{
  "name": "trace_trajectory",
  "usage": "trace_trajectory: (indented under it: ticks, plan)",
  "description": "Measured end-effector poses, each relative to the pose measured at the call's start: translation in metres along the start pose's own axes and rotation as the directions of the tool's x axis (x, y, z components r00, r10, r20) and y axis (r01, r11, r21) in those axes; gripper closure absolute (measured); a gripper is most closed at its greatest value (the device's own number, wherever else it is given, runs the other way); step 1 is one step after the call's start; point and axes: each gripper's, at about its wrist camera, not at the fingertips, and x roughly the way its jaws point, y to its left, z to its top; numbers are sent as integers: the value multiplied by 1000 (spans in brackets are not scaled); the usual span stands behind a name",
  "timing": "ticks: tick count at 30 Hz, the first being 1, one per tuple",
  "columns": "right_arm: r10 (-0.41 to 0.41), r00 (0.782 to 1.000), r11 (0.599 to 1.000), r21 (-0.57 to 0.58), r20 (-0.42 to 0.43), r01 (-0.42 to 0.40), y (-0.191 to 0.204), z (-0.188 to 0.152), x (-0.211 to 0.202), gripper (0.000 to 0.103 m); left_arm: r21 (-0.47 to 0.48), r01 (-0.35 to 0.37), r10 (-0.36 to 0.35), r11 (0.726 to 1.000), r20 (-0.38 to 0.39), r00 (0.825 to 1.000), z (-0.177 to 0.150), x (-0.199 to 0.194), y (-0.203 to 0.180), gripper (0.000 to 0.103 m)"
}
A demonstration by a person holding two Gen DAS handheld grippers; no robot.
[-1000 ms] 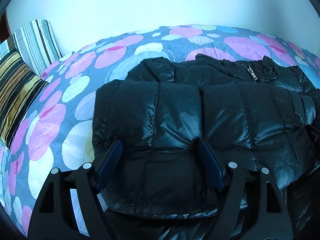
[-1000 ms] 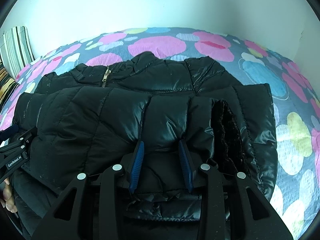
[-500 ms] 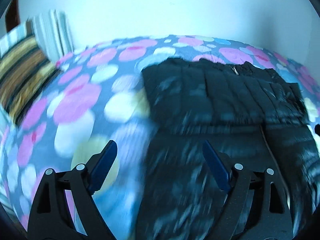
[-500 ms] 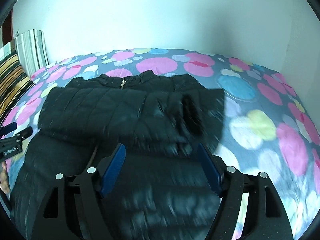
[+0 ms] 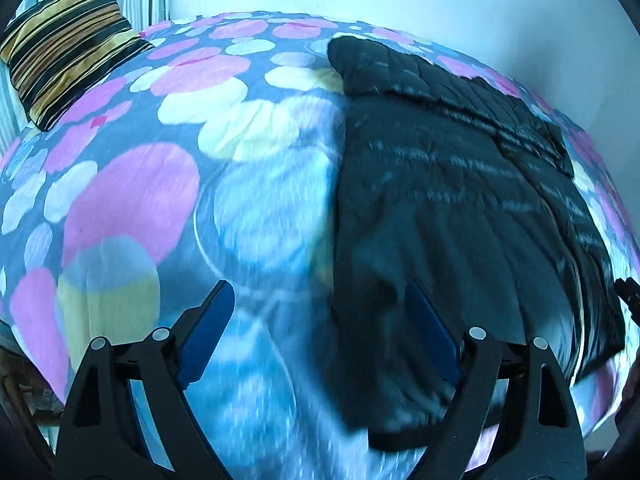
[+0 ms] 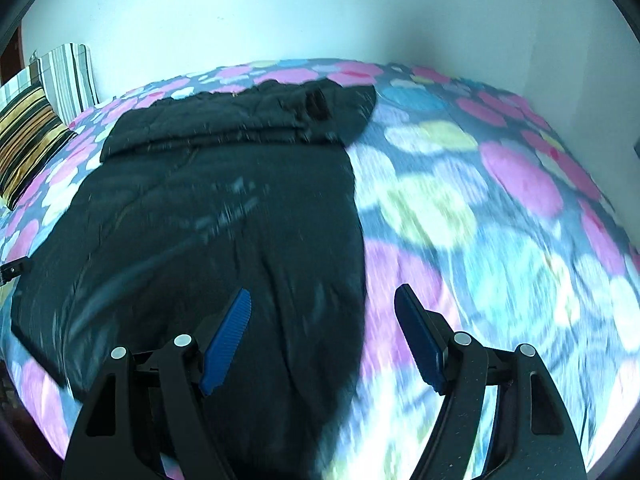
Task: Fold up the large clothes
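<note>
Black puffer jacket (image 5: 460,184) spread on the spotted bed (image 5: 168,184)
Left gripper (image 5: 320,320) and right gripper (image 6: 322,320) hang above its near edge, fingers wide, holding nothing; striped pillow (image 5: 64,52) far left

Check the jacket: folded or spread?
Partly folded: the jacket's top end lies doubled over the body; the rest lies flat on the bed.
</note>
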Motion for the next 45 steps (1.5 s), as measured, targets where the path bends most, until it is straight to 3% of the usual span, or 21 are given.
trace_trajectory:
  ticks: [3, 9, 12, 13, 15, 18, 20, 23, 35, 45]
  plan:
    - [9, 1000, 1000, 24, -30, -8, -7, -16, 1, 30, 5, -2, 2, 1000, -2, 1000, -13, -1, -3, 16]
    - [137, 988, 980, 155, -77, -124, -19, -37, 9, 30, -56, 65, -67, 996, -27, 997, -24, 3, -1, 16]
    - [160, 984, 977, 152, -76, -147, -14, -40, 7, 31, -65, 85, -87, 994, -34, 996, -26, 3, 0, 16]
    - [165, 983, 978, 139, -74, -154, -11, -41, 6, 35, -50, 85, -87, 995, -33, 996, -26, 3, -2, 17]
    - [188, 979, 976, 124, -80, -177, -5, -42, 6, 58, -29, 87, -88, 996, -29, 996, -27, 3, -5, 24]
    - [191, 978, 978, 104, -85, -182, 1, -43, 6, 72, -14, 99, -99, 995, -33, 995, -28, 4, -10, 35]
    - [185, 980, 979, 98, -78, -177, 2, -44, 4, 78, 1, 117, -117, 993, -33, 993, -28, 3, -13, 53]
    - [195, 978, 975, 117, -68, -187, -1, -44, 1, 84, 35, 118, -117, 992, -29, 993, -29, -1, -22, 62]
    - [182, 983, 977, 114, -21, -178, -1, -46, -12, 90, 78, 83, -83, 994, 4, 997, -32, -13, -29, 88]
    - [219, 975, 965, 139, 28, -221, -5, -50, -38, 92, 73, 106, -111, 992, 75, 991, -29, -52, -29, 94]
